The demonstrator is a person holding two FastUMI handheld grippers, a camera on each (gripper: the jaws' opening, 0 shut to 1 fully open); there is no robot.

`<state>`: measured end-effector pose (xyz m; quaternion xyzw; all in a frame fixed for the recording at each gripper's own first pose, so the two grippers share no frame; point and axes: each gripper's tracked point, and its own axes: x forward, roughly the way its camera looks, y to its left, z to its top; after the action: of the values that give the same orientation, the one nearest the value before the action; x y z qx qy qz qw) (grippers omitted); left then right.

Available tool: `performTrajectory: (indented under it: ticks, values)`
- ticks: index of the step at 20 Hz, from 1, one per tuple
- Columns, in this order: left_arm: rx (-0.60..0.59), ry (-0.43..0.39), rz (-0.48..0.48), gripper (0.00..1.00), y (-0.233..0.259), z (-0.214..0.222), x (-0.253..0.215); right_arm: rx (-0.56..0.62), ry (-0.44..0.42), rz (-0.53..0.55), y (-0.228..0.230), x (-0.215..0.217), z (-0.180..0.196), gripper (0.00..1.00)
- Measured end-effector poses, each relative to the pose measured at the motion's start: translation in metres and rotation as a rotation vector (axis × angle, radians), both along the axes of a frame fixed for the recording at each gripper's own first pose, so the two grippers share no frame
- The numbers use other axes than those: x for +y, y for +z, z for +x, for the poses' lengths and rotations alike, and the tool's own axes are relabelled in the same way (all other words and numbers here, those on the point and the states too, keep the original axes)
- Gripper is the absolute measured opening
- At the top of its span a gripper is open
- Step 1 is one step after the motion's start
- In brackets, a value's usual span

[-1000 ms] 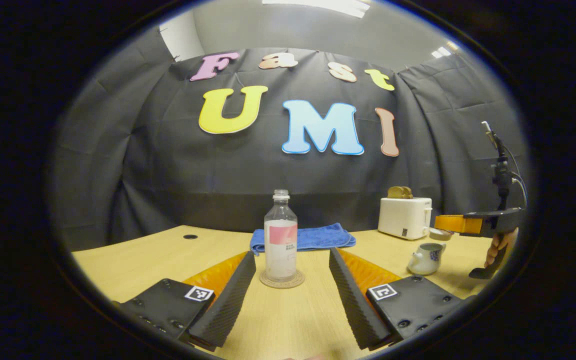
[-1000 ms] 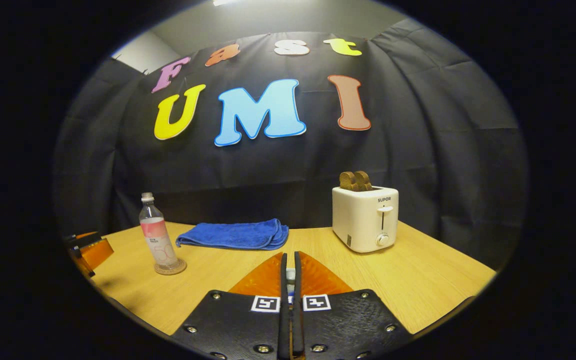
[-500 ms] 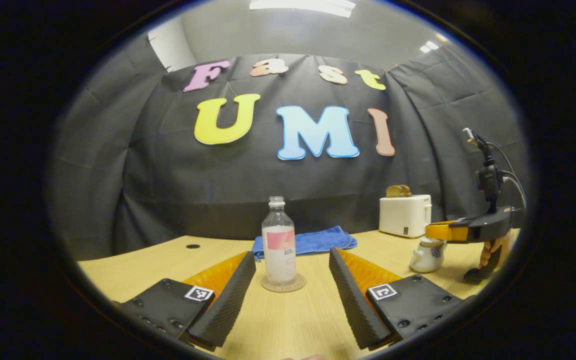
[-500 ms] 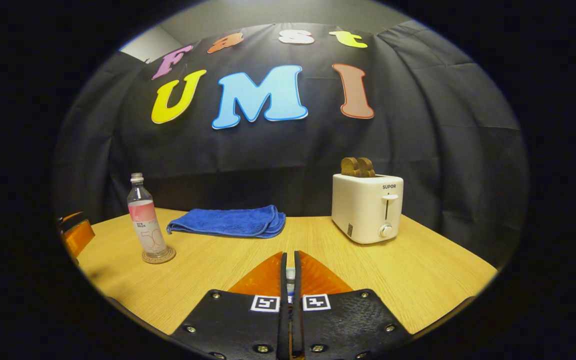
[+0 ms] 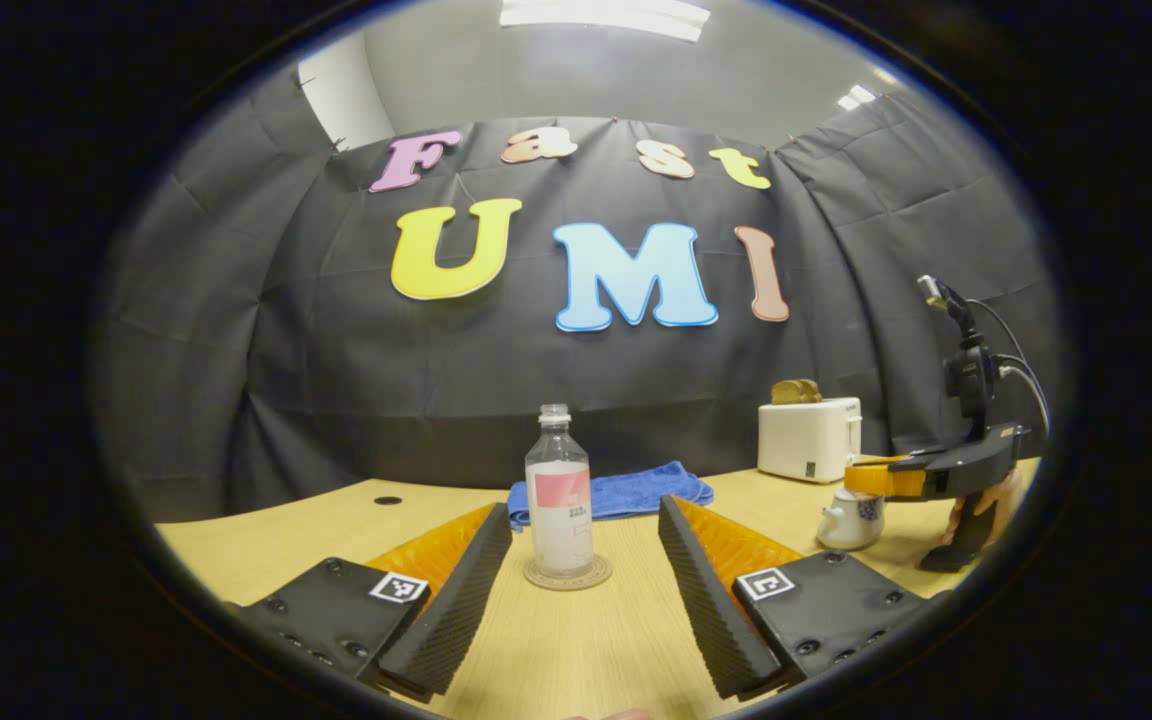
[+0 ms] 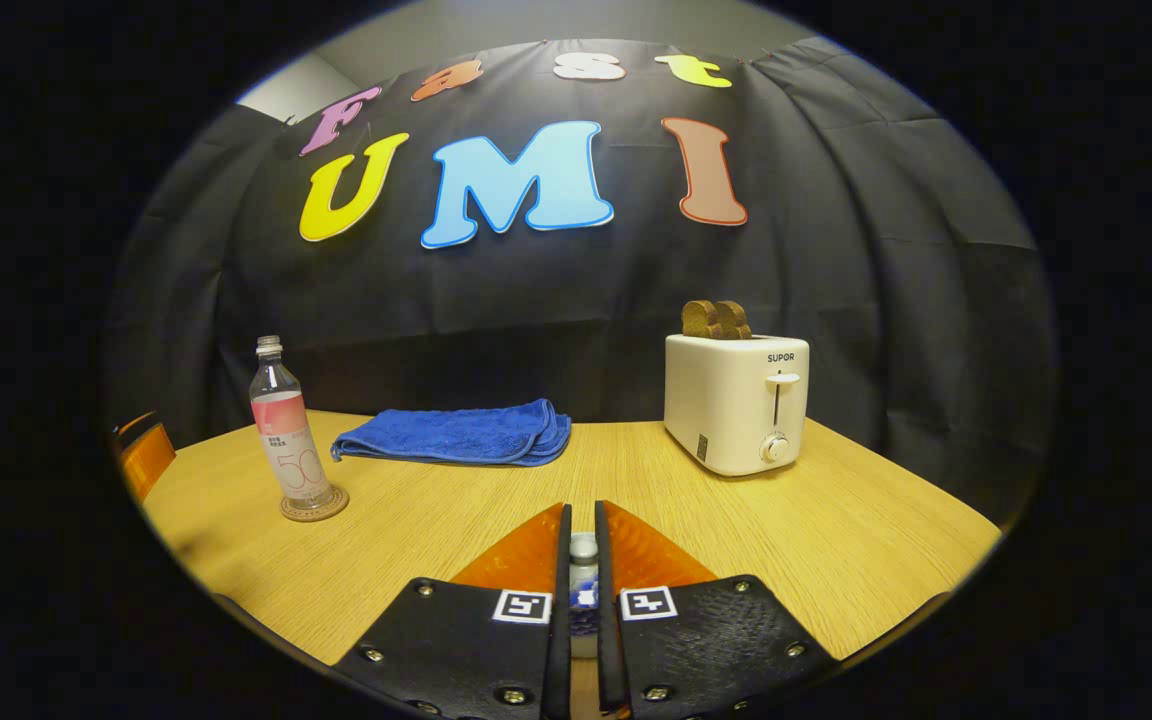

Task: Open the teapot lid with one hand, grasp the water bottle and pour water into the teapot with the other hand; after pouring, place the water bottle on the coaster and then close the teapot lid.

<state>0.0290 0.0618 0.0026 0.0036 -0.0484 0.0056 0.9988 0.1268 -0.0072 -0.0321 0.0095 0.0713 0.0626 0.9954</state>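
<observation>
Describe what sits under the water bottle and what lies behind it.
The water bottle stands on a round coaster; a folded blue towel lies behind, partly hidden.

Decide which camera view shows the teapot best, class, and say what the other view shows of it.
The left gripper view shows it best: the whole white teapot stands on the table with the right tool over its top. In the right gripper view, just a sliver of the lid knob appears between the tool's nearly closed fingers.
</observation>
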Motion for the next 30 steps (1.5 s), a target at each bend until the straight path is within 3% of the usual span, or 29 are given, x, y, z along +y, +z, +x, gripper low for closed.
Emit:
performTrajectory:
  ticks: [4,6,7,9,12,19,26,30]
  values:
    - [0.026,0.01,0.005,1.0,-0.008,0.001,0.002,-0.067,-0.021,-0.015,0.026,-0.006,-0.011,0.16]
    - [0.034,0.01,0.001,1.0,-0.01,-0.001,0.0,-0.086,-0.011,0.0,0.038,-0.002,-0.028,0.28]
    - [0.037,0.011,-0.002,1.0,-0.01,-0.003,-0.001,-0.095,0.012,-0.003,0.041,0.003,-0.039,0.43]
    - [0.041,0.01,-0.009,1.0,-0.009,-0.009,-0.005,-0.118,0.028,-0.02,0.045,0.008,-0.067,0.62]
    - [0.062,0.019,-0.01,1.0,-0.011,-0.021,-0.009,-0.146,0.028,-0.036,0.04,0.02,-0.108,0.78]
    - [0.119,0.022,-0.076,1.0,-0.025,-0.046,-0.025,-0.175,-0.006,-0.054,0.024,0.038,-0.145,0.82]
    - [0.124,0.016,-0.006,1.0,-0.025,-0.053,-0.046,-0.099,-0.055,0.044,0.009,0.03,-0.144,0.82]
    - [0.123,0.002,-0.009,1.0,-0.024,-0.056,-0.064,-0.115,-0.037,-0.017,0.009,0.047,-0.152,0.82]
